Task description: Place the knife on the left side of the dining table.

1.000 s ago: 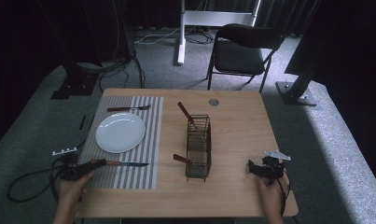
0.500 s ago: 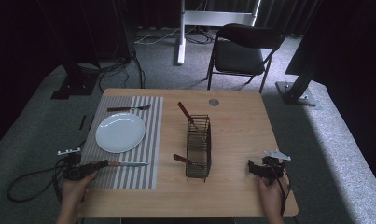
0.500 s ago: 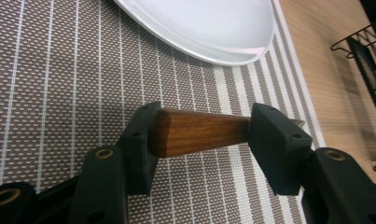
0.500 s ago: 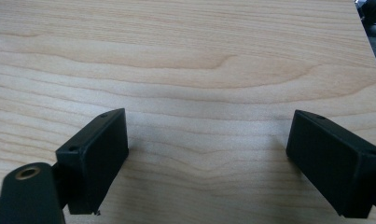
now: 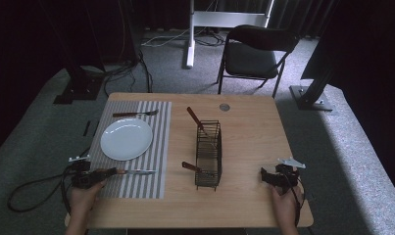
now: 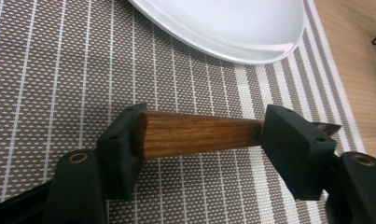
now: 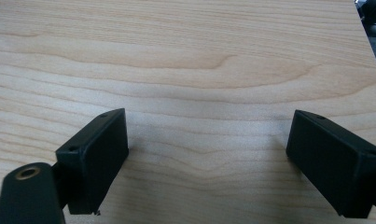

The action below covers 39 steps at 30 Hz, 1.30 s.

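A knife (image 5: pixel 131 172) with a brown wooden handle (image 6: pixel 195 135) lies on a grey-and-white striped placemat (image 5: pixel 151 147) at the left of a pale wooden table (image 5: pixel 249 132), its blade pointing toward the table's middle. The left gripper (image 5: pixel 94 175), held in the person's left hand (image 5: pixel 80 198), spans the handle lengthwise between its black jaws; the butt end meets one jaw and the blade end meets the other. Just beyond the knife on the same mat sits a round white plate (image 5: pixel 126 138), and past the plate a fork (image 5: pixel 135 114) with a wooden handle lies near the mat's far edge.

At the table's centre stands a black wire basket (image 5: pixel 208 154) with two wooden-handled utensils, one (image 5: pixel 195 117) sticking up from its far end and one (image 5: pixel 190 167) out of its near left side. A small round disc (image 5: pixel 224 106) sits near the far edge.

The right gripper (image 5: pixel 276 177), in the person's right hand (image 5: pixel 283 205), rests near the table's right front corner, jaws spread wide with only bare wood between them.

A black folding chair (image 5: pixel 254 54) stands beyond the table. No readable writing or brand marks appear anywhere.
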Motion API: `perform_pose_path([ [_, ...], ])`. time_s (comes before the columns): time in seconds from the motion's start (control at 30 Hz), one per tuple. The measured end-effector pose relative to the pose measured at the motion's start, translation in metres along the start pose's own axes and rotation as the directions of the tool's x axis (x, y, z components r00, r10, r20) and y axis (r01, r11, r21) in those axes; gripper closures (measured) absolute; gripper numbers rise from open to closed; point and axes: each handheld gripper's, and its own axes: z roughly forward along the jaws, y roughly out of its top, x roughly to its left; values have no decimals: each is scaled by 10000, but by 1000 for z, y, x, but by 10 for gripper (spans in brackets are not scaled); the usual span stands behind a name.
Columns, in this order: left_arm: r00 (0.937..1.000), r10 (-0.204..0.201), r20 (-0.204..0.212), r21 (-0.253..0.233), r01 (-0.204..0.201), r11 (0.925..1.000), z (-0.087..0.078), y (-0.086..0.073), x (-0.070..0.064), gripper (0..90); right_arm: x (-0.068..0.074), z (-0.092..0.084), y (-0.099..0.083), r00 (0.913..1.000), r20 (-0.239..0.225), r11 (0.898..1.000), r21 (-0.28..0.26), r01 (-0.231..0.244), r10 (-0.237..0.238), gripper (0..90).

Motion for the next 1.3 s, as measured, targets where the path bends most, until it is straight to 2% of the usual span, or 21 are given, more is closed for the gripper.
perform_pose_path([
  [0.3, 9983, 301, -497, 202, -292, 9994, 6, 5, -7, 248, 0, 0, 0, 10000, 0, 10000, -1, -1, 1, 120],
  [0.37, 9928, 593, -1042, 329, -562, 9979, 9, 6, -11, 220, 0, 0, 0, 10000, -1, 10000, 0, 1, -1, 120],
  [0.43, 9870, 903, -1331, 584, -831, 9948, 12, 8, -17, 188, 0, 0, 0, 10000, 0, 10000, 0, 4, -4, 120],
  [0.53, 9847, 908, -1489, 520, -839, 9951, 15, 9, -19, 172, 0, 0, 0, 10000, 0, 10000, 4, -4, 4, 120],
  [0.6, 9803, 1102, -1638, 575, -1020, 9931, 17, 9, -21, 169, 0, 0, 0, 10000, -1, 10000, 2, 2, -2, 120],
  [0.8, 9758, 1068, -1910, 717, -947, 9929, 18, 11, -24, 164, 0, 0, 0, 10000, -1, 10000, 0, 3, -3, 120],
  [0.83, 9512, 1289, -2802, 872, -1085, 9903, 20, 11, -28, 152, 0, 0, 0, 10000, -1, 10000, 1, 2, -2, 120],
  [0.87, 9333, 1473, -3274, 1017, -1202, 9875, 23, 11, -30, 114, 0, 0, 0, 10000, -1, 10000, 2, 2, -2, 120],
  [0.9, 9440, 1433, -2973, 1068, -1163, 9875, 24, 11, -28, 112, 0, 0, 0, 10000, -1, 10000, 3, -6, 6, 120],
  [0.93, 9488, 1282, -2888, 956, -1047, 9899, 23, 11, -27, 93, 0, 0, 0, 10000, -1, 10000, 5, -4, 4, 120],
  [1.0, 9514, 1207, -2832, 841, -1007, 9914, 22, 11, -26, 94, 0, 0, 0, 10000, 1, 10000, -1, 5, -5, 120],
  [1.03, 9575, 1084, -2673, 756, -913, 9929, 21, 11, -25, 94, 0, 0, 0, 10000, 0, 10000, 2, 2, -2, 120],
  [1.07, 9609, 1001, -2580, 719, -842, 9938, 21, 10, -24, 94, 0, 0, 0, 10000, -2, 10000, 6, -3, 3, 120],
  [1.1, 9622, 1025, -2522, 656, -887, 9939, 20, 10, -24, 94, 0, 0, 0, 10000, -1, 10000, 1, 2, -2, 120],
  [1.17, 9602, 993, -2609, 438, -910, 9949, 16, 9, -24, 94, 0, 0, 0, 10000, 0, 10000, 0, 3, -3, 120],
  [1.3, 9627, 1094, -2474, 205, -1077, 9940, 7, 6, -27, 94, 0, 0, 0, 10000, -1, 10000, 2, 3, -3, 120],
])
